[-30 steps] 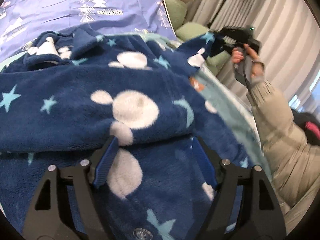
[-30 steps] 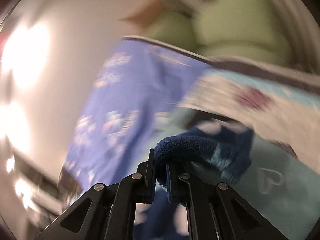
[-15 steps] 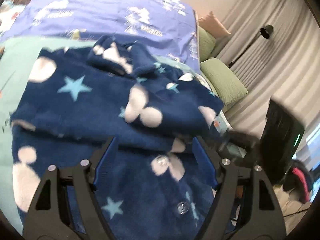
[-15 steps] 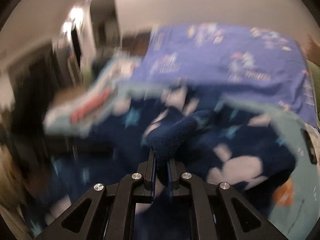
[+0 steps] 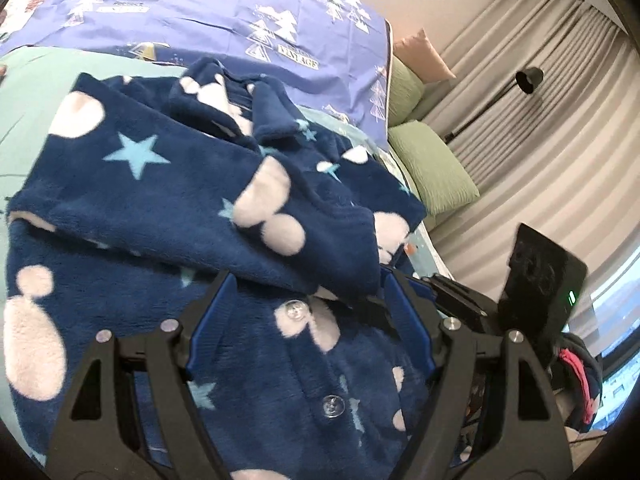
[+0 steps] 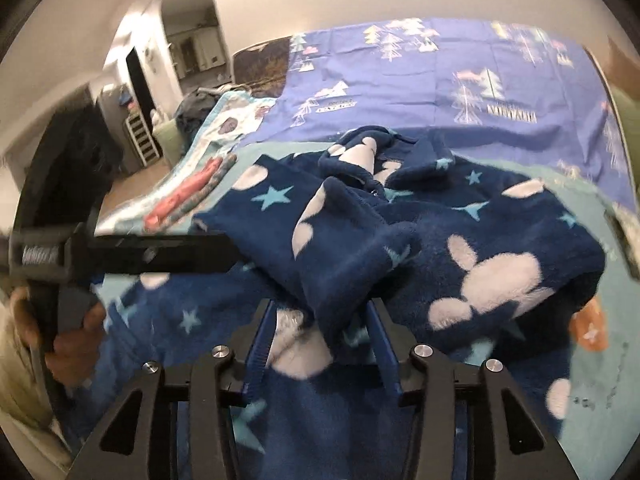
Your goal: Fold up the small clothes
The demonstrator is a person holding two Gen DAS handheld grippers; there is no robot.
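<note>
The right tool (image 6: 322, 334) is pointed downward over the fleece jacket (image 6: 460, 240), and its jaws have just been opening: the blue pads (image 6: 262, 340) are now seen apart, with the sleeve end (image 6: 344, 284) lying loosely between them and pressed by neither. The left tool (image 5: 308, 320) is likewise angled down at the garment, its jaws held wide apart with nothing clamped; only the buttoned front of the jacket is seen through the gap. In the right wrist view the left tool's black frame is seen at the left edge, gripped by a hand (image 6: 68, 332) whose fingers are partly hidden behind the handle and blurred; a pale sleeve is cut off at the lower left corner.

The jacket, dark blue with pale stars and white blobs, is spread on the bed, on a light teal sheet (image 6: 592, 360), with one sleeve folded across the chest toward the button line. Two buttons (image 5: 295, 309) are visible in the left wrist view. The collar (image 5: 224, 92) is turned toward the far side. The jacket's lower hem is hidden beneath both tools' frames.

Beyond the jacket a purple cover (image 5: 224, 12) printed with trees is laid. Green pillows (image 5: 432, 168), grey curtains and a floor lamp (image 5: 528, 80) are seen at the right of the left wrist view. A dark device (image 5: 544, 280) there is partly cut off and cannot be identified.
</note>
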